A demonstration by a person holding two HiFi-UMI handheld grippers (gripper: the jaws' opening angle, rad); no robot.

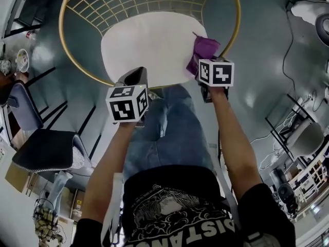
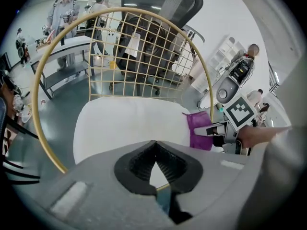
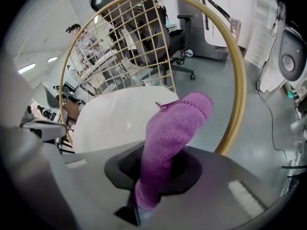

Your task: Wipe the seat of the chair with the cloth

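The chair has a white seat cushion (image 1: 149, 45) inside a gold wire frame (image 1: 69, 50). A purple cloth (image 1: 203, 51) hangs over the seat's right edge, and my right gripper (image 1: 201, 70) is shut on it. In the right gripper view the cloth (image 3: 173, 128) rises from between the jaws and folds over above the seat (image 3: 112, 121). My left gripper (image 1: 133, 77) hovers at the seat's near edge, shut and holding nothing. In the left gripper view its jaws (image 2: 154, 147) meet over the seat (image 2: 129, 123), with the cloth (image 2: 199, 132) and the right gripper (image 2: 225, 134) to the right.
My legs in jeans (image 1: 169, 127) stand just in front of the chair. A black office chair (image 1: 46, 148) is at the left. Cables and a metal rack (image 1: 295, 133) lie at the right. People stand by a desk (image 2: 72, 42) behind the chair.
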